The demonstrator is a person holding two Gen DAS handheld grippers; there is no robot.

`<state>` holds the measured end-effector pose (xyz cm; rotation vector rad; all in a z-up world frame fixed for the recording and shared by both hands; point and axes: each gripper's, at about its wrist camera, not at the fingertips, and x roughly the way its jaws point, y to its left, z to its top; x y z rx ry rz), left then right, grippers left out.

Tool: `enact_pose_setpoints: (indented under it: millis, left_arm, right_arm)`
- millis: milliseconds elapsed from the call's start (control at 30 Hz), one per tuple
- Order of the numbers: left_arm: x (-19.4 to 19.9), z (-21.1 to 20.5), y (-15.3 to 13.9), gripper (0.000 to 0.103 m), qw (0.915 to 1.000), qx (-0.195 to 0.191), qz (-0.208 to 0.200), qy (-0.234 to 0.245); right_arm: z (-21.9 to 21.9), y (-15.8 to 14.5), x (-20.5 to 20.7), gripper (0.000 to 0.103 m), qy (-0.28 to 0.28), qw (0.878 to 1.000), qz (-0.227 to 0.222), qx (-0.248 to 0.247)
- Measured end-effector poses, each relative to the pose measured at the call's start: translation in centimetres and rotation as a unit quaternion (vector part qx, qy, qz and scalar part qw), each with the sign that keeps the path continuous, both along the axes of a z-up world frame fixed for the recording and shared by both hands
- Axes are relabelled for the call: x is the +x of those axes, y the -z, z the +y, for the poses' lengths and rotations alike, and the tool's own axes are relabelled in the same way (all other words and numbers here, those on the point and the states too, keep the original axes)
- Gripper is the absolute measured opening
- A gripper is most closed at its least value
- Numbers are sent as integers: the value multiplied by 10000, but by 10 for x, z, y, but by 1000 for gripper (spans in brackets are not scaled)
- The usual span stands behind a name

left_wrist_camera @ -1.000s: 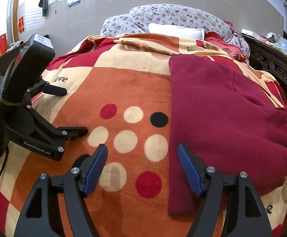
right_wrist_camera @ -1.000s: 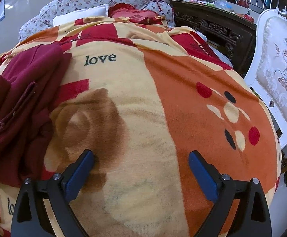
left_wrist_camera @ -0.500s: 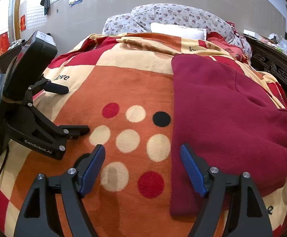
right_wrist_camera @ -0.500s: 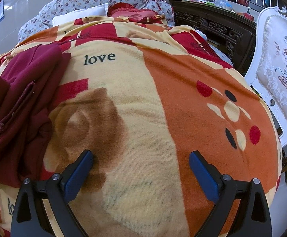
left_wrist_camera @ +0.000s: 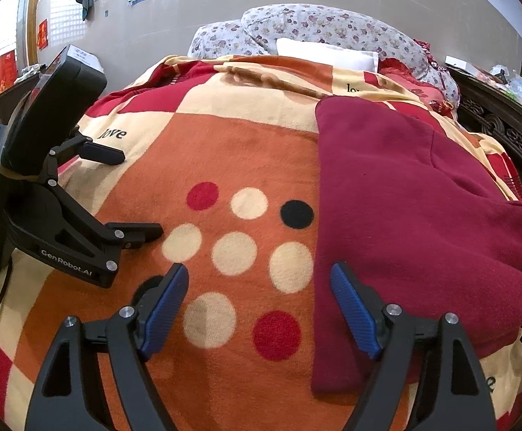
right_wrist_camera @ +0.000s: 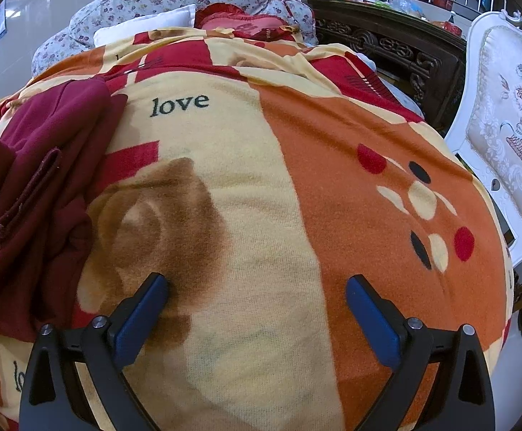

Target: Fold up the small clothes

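1. One dark red garment lies folded on the patterned blanket that covers the bed; in the left wrist view it sits on the right side, its long axis running from near to far with a straight left edge.
2. In the right wrist view the same garment sits at the left, bunched into folds, with a ribbed cuff or band on top.
3. The left gripper hangs over the dotted orange panel; its jaws are opening and stand wide, with only blanket between them, and the right blue pad lies over the garment's near left edge.
4. The right gripper hangs over the cream and brown patch, jaws wide apart, gripping nothing, the garment just to its left.
5. A third, black clamp-style device rests on the blanket at far left, unheld.
6. At the far end lie two floral pillows and one white pillow.
7. One white upholstered chair stands to the right of the bed.
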<state>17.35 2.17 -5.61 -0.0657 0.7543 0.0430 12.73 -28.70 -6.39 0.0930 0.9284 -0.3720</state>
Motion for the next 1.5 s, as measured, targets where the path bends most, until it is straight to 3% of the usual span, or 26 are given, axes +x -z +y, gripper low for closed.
enact_pose_setpoints:
  millis: [1033,1200,1500]
  left_arm:
    - [0,-1,3,84,9999,-99,38,-25]
    - [-1,-2,3,84,10000,33,-4,-37]
    - [-1,1,2,93,9998,-150,54,-137]
  right_arm:
    - [1,3,0,103,8,9999,12,101]
    - [0,2,1,103,9,10000,16,88]
    - [0,2,1,103,6,10000,20,65]
